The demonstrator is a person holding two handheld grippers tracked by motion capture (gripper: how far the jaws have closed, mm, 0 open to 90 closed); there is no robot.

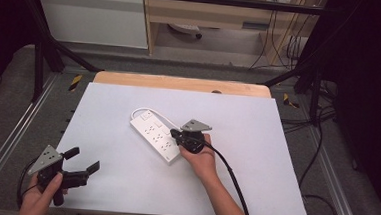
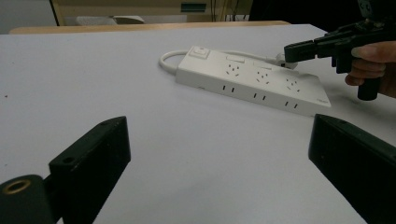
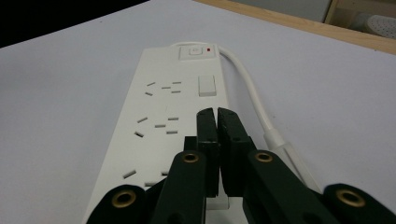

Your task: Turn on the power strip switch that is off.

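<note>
Two tongs: left tongs (image 1: 83,161) apart off the power strip (image 1: 157,135), right tongs (image 3: 217,122) together above it.

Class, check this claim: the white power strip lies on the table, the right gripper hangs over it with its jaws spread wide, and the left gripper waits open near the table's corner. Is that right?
Not quite. The right gripper has its jaws closed together over the power strip, as the right gripper view shows. The rest stands: the left gripper is open.

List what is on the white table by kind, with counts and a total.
Power strip (white, with its cord): 1
Handheld tool: 2, left tool open, right tool shut over the strip
Total: 3
</note>
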